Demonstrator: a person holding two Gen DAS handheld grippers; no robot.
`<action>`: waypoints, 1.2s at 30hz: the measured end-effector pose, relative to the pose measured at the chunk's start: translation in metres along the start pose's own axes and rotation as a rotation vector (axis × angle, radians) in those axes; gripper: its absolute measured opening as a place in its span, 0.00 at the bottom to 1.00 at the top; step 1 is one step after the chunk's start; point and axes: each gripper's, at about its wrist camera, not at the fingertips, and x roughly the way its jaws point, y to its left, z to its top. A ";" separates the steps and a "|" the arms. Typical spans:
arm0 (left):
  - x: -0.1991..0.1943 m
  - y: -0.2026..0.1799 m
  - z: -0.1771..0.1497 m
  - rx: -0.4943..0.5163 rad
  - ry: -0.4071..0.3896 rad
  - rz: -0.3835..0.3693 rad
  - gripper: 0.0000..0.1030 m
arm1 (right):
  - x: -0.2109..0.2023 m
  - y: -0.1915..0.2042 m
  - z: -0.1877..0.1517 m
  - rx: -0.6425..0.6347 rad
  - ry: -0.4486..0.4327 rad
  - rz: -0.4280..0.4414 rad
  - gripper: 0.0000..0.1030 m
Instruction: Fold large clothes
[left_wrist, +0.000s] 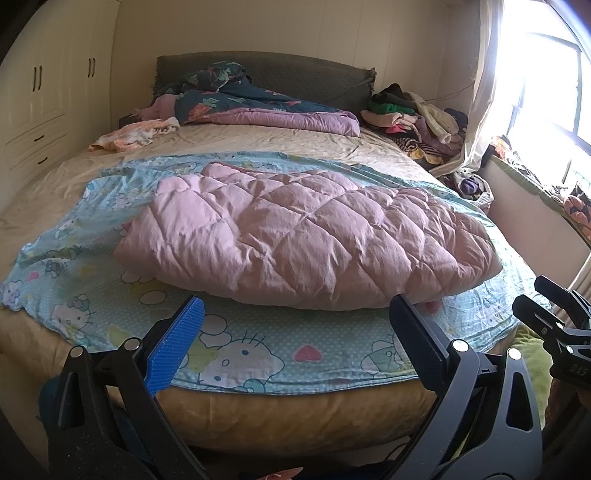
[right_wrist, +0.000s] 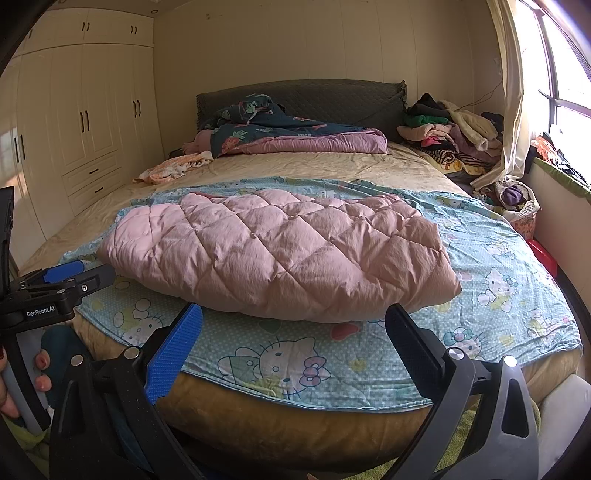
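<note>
Left tool (left_wrist: 295, 332) spread wide, empty, at bed's (left_wrist: 258, 413) foot edge. Pink quilted coat (left_wrist: 306, 236) lies just ahead of both tools on cartoon-print sheet (left_wrist: 110, 206). Right tool (right_wrist: 293, 334) spread wide, empty.

Home bedroom: double bed (right_wrist: 258, 417) with padded headboard (right_wrist: 314, 98), built-in cream wardrobes (right_wrist: 85, 122) along the left wall, curtained window (right_wrist: 517, 92), loose clothes pile (right_wrist: 447, 129) heaped beside the pillows
</note>
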 end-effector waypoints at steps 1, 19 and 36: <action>0.000 0.001 0.000 0.001 0.000 0.002 0.91 | 0.000 0.000 0.000 0.000 0.000 -0.001 0.96; 0.001 0.006 -0.004 0.000 0.011 0.015 0.91 | -0.001 -0.003 0.001 -0.004 0.003 -0.013 0.96; 0.025 0.107 0.004 -0.209 0.039 0.248 0.91 | -0.032 -0.146 -0.020 0.255 -0.042 -0.323 0.96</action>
